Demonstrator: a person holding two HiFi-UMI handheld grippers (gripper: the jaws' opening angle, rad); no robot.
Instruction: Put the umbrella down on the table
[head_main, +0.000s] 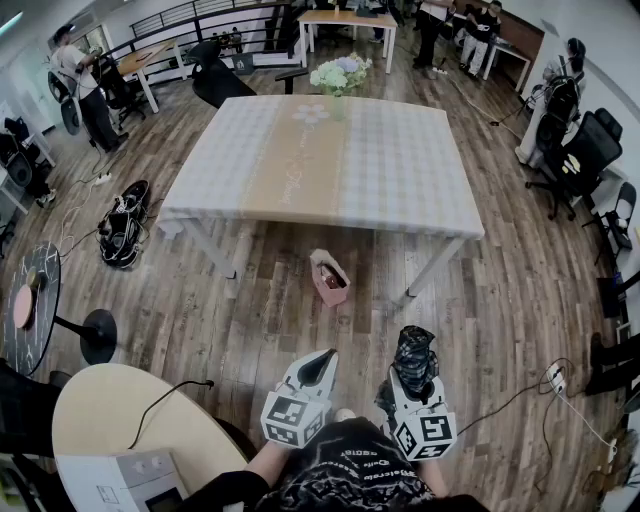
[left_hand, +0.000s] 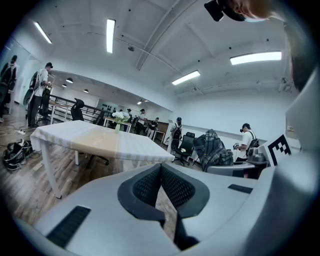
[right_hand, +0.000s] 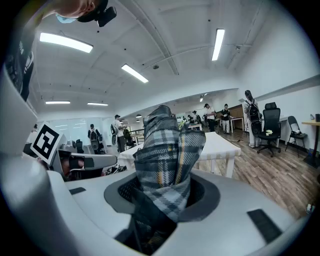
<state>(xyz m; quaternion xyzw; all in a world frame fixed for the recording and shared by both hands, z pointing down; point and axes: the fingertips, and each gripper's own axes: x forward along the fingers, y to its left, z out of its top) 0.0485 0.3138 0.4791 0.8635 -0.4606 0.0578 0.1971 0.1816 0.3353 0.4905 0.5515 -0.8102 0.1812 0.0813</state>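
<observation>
A folded plaid umbrella (head_main: 414, 352) in dark grey with pale and yellow stripes stands up out of my right gripper (head_main: 411, 378), which is shut on it low in the head view. In the right gripper view the umbrella (right_hand: 167, 150) fills the gap between the jaws of the right gripper (right_hand: 165, 187). My left gripper (head_main: 319, 366) hangs beside it, shut and empty, its pads meeting at the tips (left_hand: 161, 167). The table (head_main: 400, 170) with a checked cloth stands ahead across bare floor, apart from both grippers. From the left gripper view the umbrella (left_hand: 215, 150) shows at the right.
A vase of flowers (head_main: 340, 75) stands at the table's far edge. A pink bag (head_main: 329, 277) sits on the wooden floor by the near edge. A round beige table (head_main: 110, 410) is at my lower left, a black bag (head_main: 122, 232) further left, office chairs (head_main: 585, 150) right.
</observation>
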